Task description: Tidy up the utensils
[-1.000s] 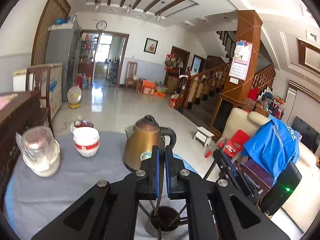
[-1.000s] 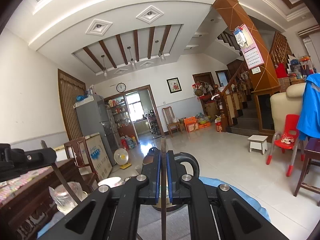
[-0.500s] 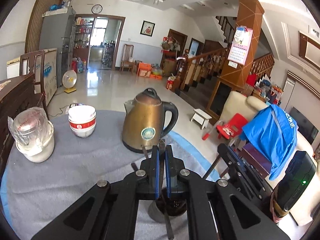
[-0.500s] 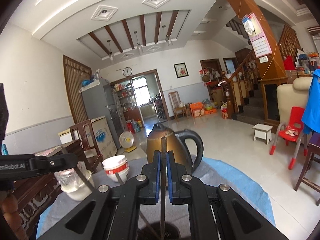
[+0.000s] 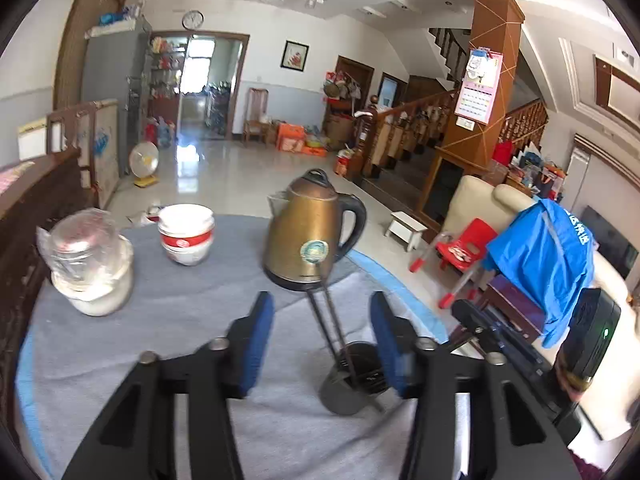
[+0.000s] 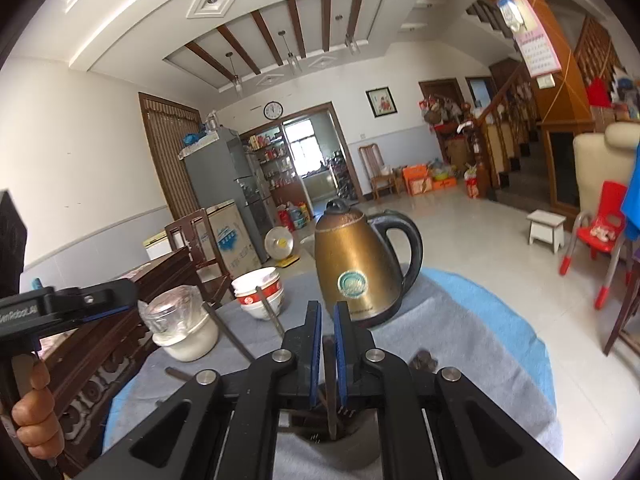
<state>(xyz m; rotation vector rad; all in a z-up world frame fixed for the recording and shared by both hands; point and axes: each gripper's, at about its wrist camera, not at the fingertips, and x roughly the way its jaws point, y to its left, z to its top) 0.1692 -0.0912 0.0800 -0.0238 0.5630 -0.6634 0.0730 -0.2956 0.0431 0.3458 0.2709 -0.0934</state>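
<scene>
Standing on the grey cloth [image 5: 168,344] that covers the round table, a dark round utensil cup [image 5: 352,380] holds two thin dark utensil handles [image 5: 326,320], which lean up and away toward the brass-coloured electric kettle with a black handle [image 5: 308,236]. Behind and to the left sit stacked white bowls with a red band [image 5: 186,234], and nearer the table's left edge a clear glass jar under crinkled plastic rests on a white lidded pot [image 5: 90,264]; what either contains cannot be made out. A round blue-green sticker [image 6: 352,283] marks the kettle's belly, its print too blurred to read.

The left gripper [image 5: 322,340] hangs over the cloth with its blue-padded fingers [image 5: 258,344] spread well apart; its jaws have just been opening, and the handles in the cup stand in the gap between them without touching either pad. In the right wrist view this same tool shows at the left edge, white lettering on its black body partly legible as "enRobot.AI", with a person's hand [image 6: 34,412] wrapped around its grip.

The right gripper [image 6: 328,344] points slightly downward over the cup [image 6: 332,440], its blue pads nearly together and pinching one slim dark flat utensil [image 6: 330,392] whose lower end reaches down into the cup's mouth. Two more dark handles [image 6: 268,312] lean out of the cup to the left, toward the bowls
</scene>
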